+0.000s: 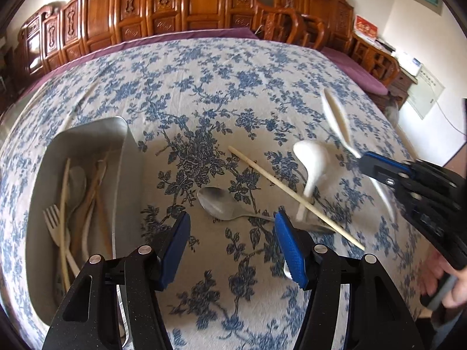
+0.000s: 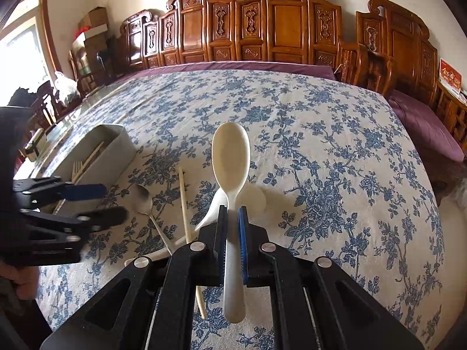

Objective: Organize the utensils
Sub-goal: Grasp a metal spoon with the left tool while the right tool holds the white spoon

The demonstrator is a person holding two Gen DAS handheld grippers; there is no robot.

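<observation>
Right gripper (image 2: 232, 215): blue pads clamped together on the neck of a cream rice paddle (image 2: 230, 157), bowl pointing forward and raised above the cloth, handle running back between the fingers. In the left wrist view the same paddle (image 1: 335, 113) shows blurred, held in the right gripper (image 1: 362, 157) at the right side of the frame.

Left gripper (image 1: 232, 230): pads spread wide apart, holding nothing, hovering over the cloth above the loose utensils; in the right wrist view it (image 2: 113, 204) sits at the left, just beside the tray.

Loose utensils on the cloth, grouped together:
- white ceramic soup spoon (image 1: 309, 160), bowl away from the camera.
- metal spoon (image 1: 219, 204), bowl up, handle passing under the chopstick.
- single pale chopstick (image 1: 292, 195), lying diagonally across the metal spoon's handle and the soup spoon's handle.

Grey rectangular tray (image 1: 96, 134): on the cloth, left of the loose group. Contents: pale fork (image 1: 54, 221), several chopsticks and at least one spoon, lying lengthwise and overlapping; exact count cannot be told.

Surface: table under a blue floral tablecloth (image 2: 321, 145). Behind it, a row of carved wooden chairs (image 2: 280, 20) with purple cushions.
</observation>
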